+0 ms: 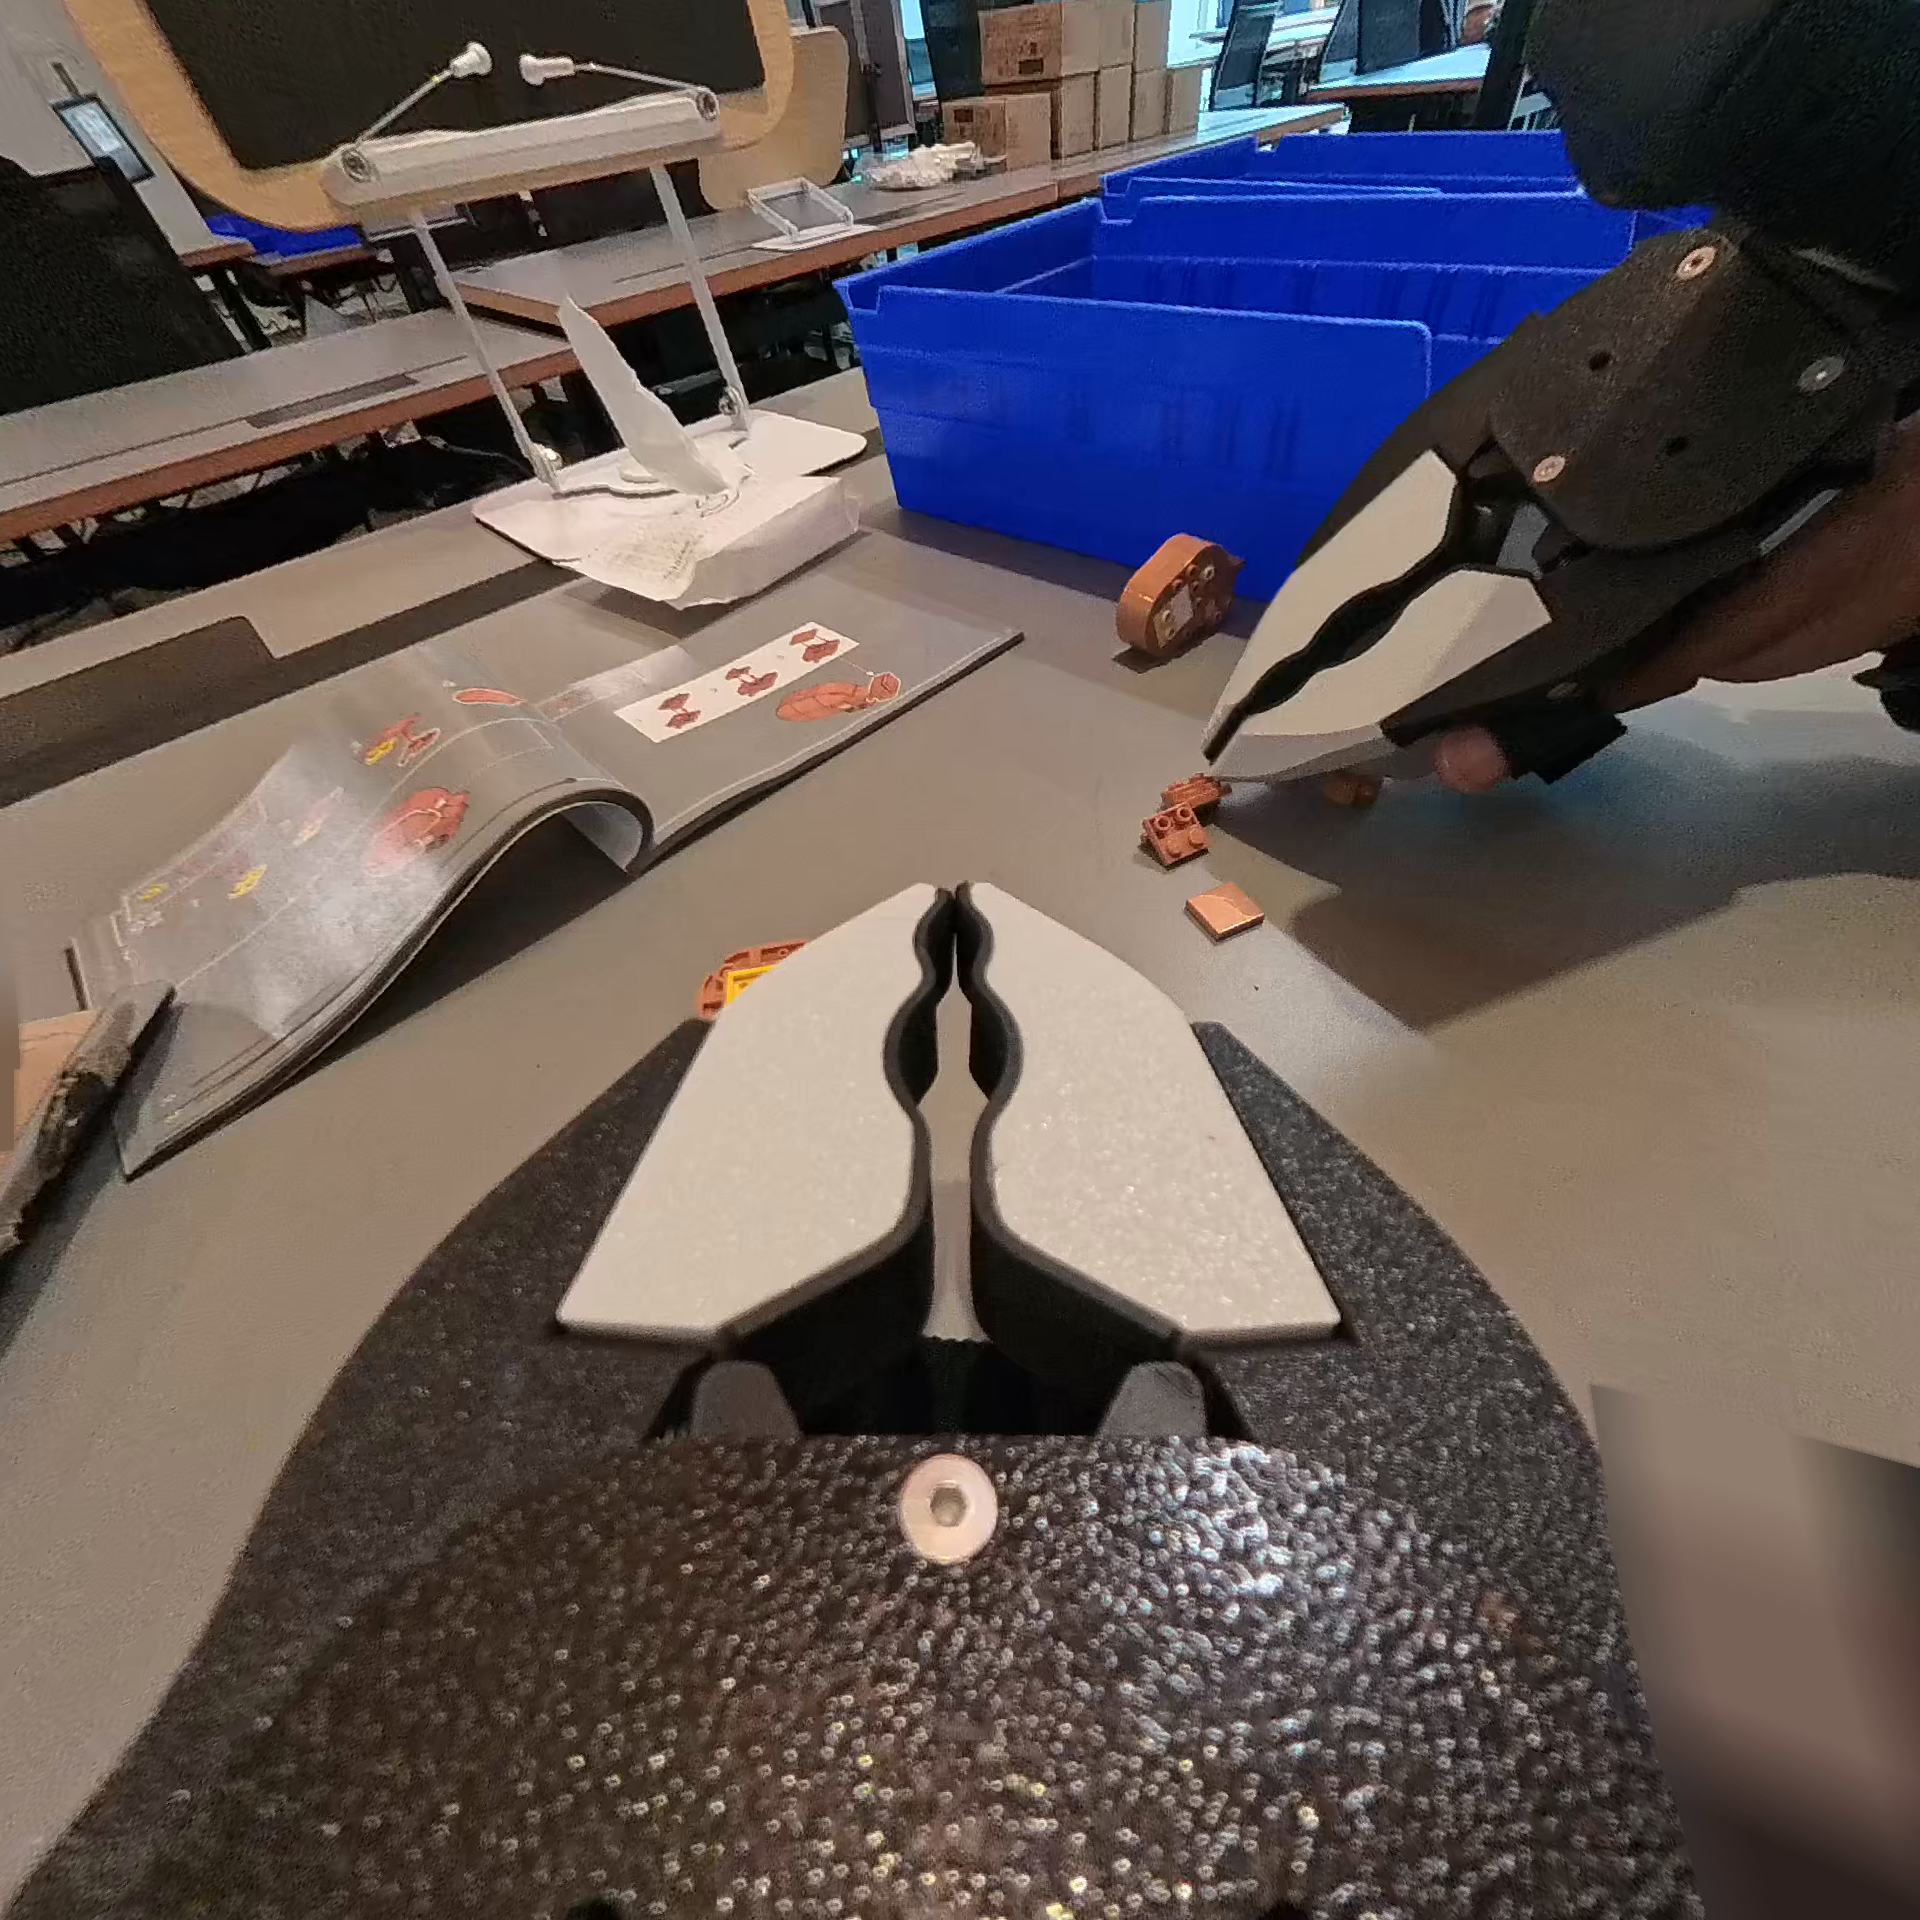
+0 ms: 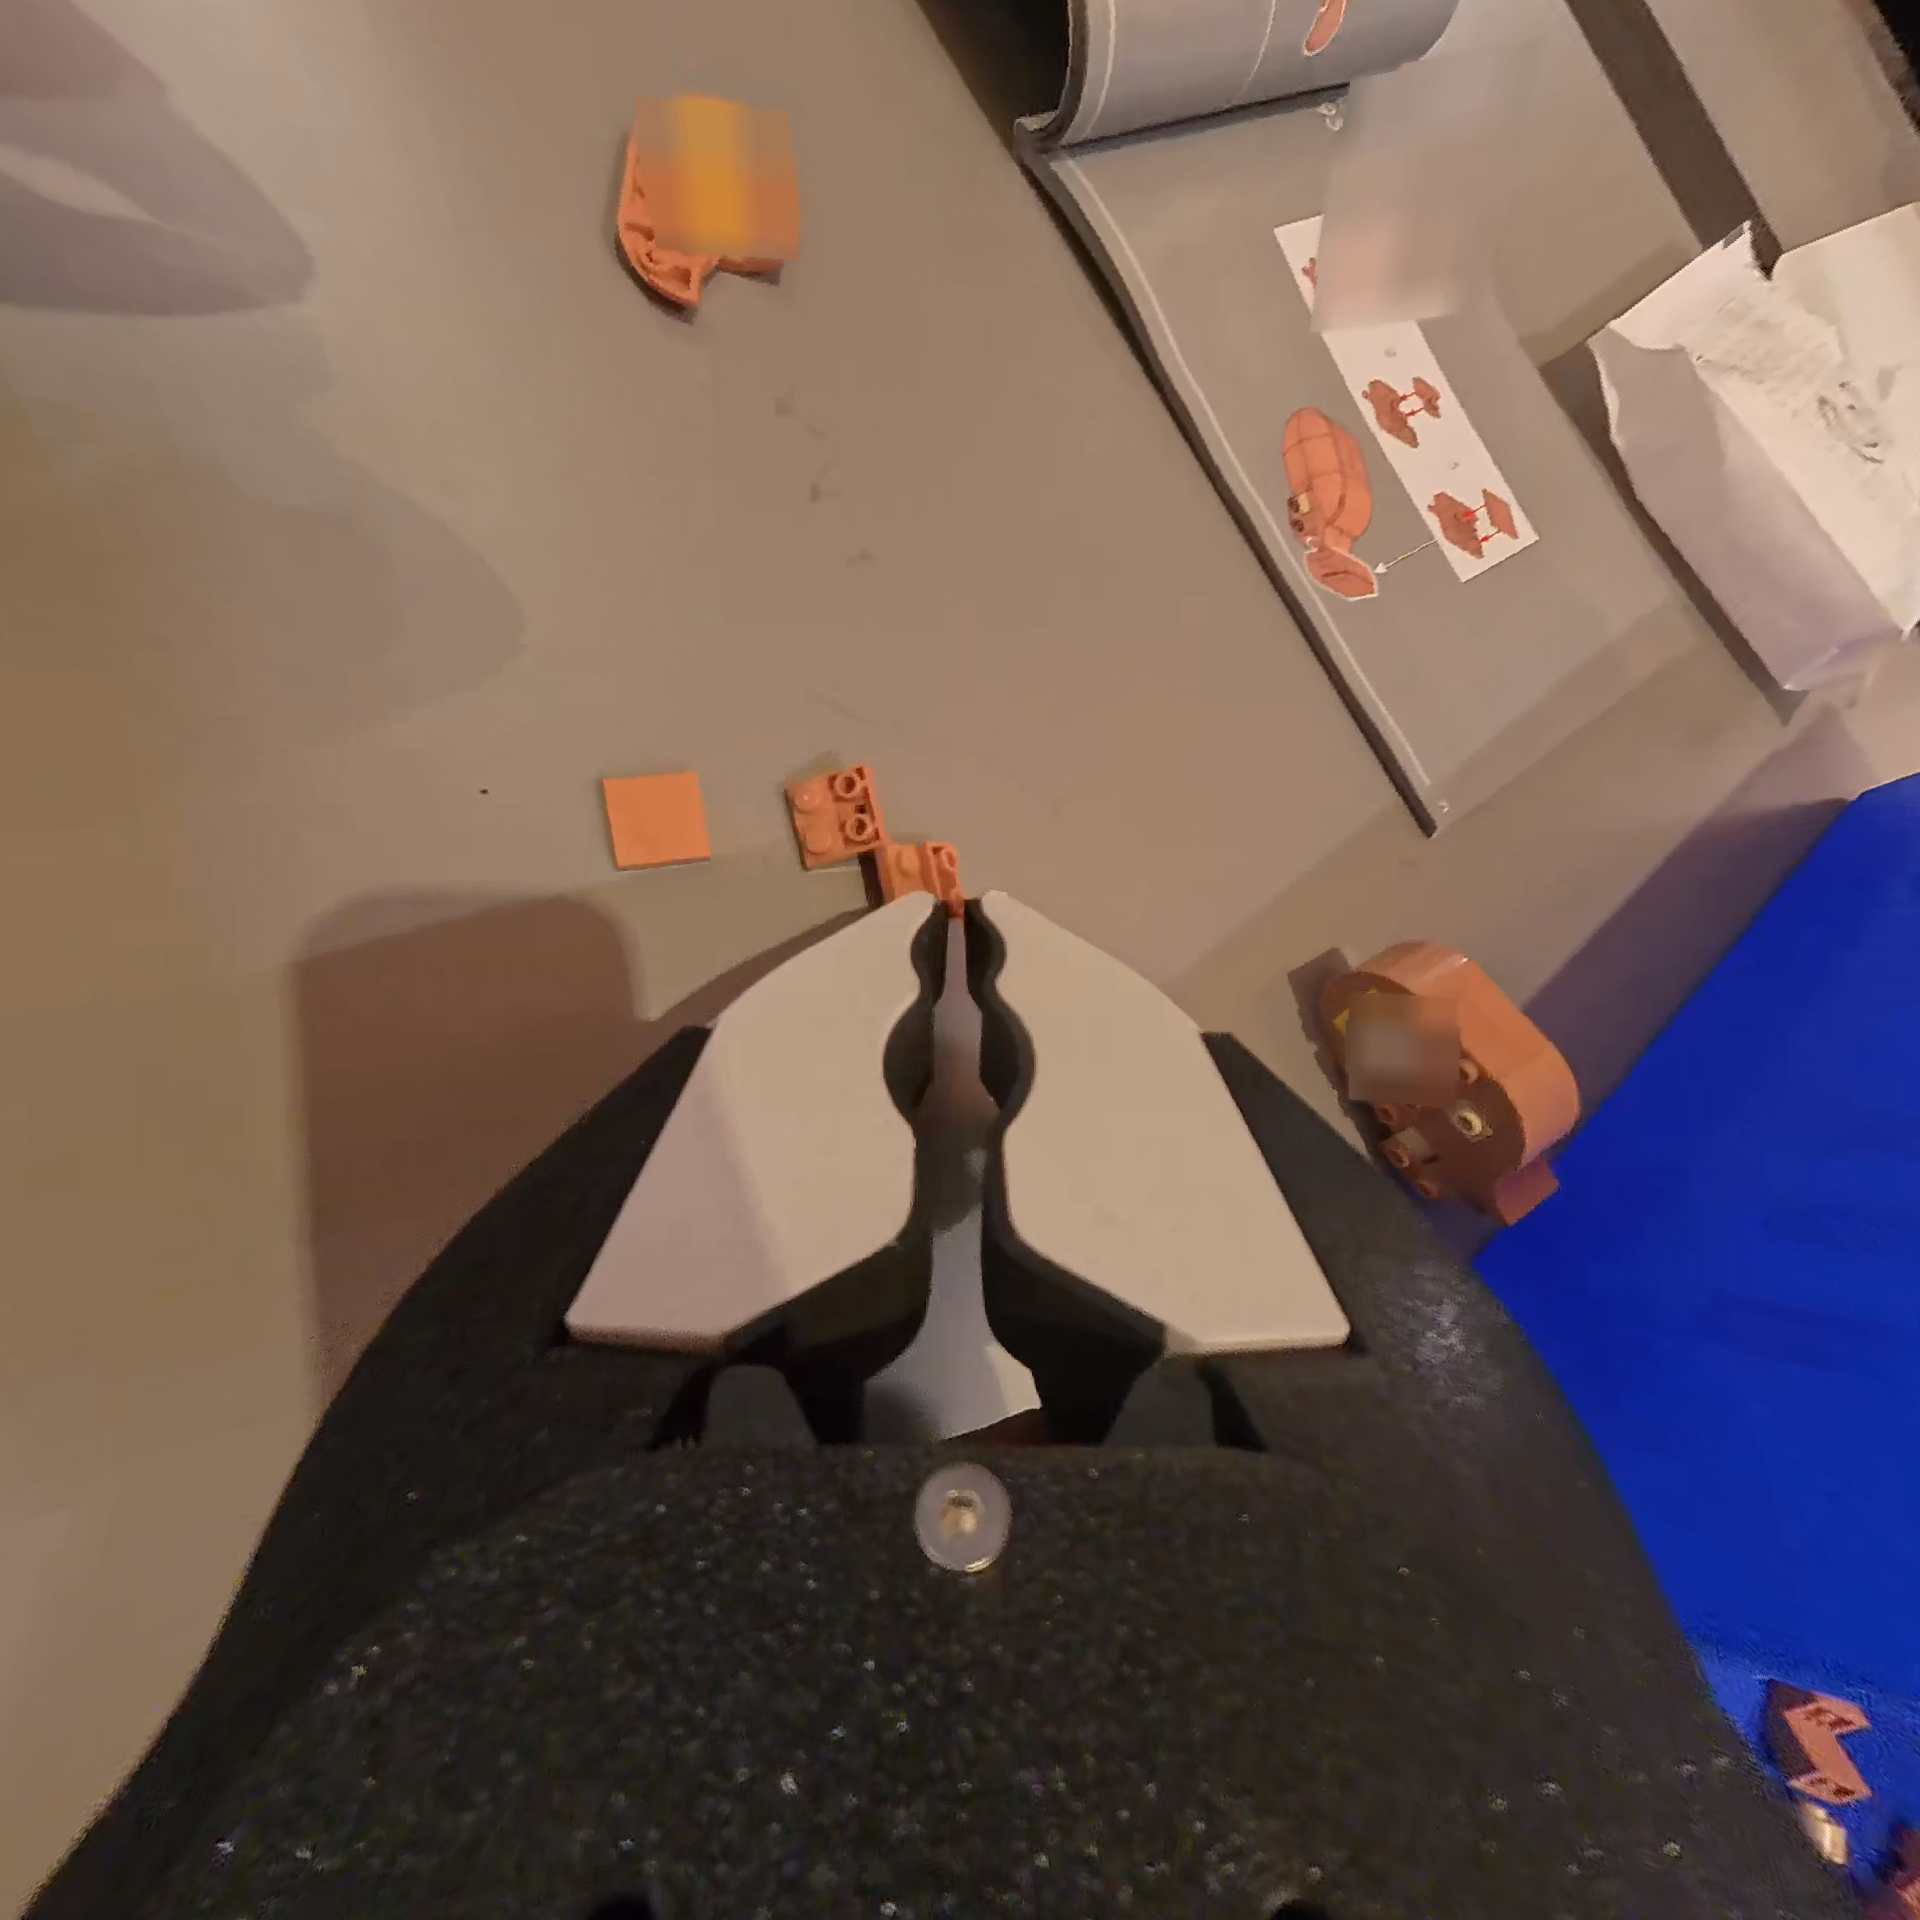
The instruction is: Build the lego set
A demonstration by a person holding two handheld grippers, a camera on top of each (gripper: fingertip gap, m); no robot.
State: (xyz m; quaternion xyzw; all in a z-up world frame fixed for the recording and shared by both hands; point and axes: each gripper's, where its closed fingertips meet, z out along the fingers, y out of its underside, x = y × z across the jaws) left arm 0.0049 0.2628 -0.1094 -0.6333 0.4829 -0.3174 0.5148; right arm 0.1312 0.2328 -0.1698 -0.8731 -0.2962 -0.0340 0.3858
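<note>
My right gripper (image 2: 956, 906) is low over the grey table (image 2: 520, 520), and its tips are shut on the thin edge of a small orange bracket brick (image 2: 920, 868). The left wrist view shows the same gripper (image 1: 1221, 753) with its tips down at that brick (image 1: 1195, 795). A second orange studded brick (image 2: 836, 821) touches the first, and a flat orange tile (image 2: 655, 819) lies to its left. My left gripper (image 1: 954, 896) is shut with nothing between the pads. It hovers over the table, next to a curved orange piece with a yellow tile (image 1: 743, 977).
An open instruction booklet (image 1: 416, 810) lies on the left. A brown rounded assembly (image 1: 1174, 592) leans by the blue bins (image 1: 1143, 416). A white paper bag (image 1: 675, 530) and a grey stand (image 1: 520, 156) are farther back. A hand (image 1: 1470, 758) holds the right gripper.
</note>
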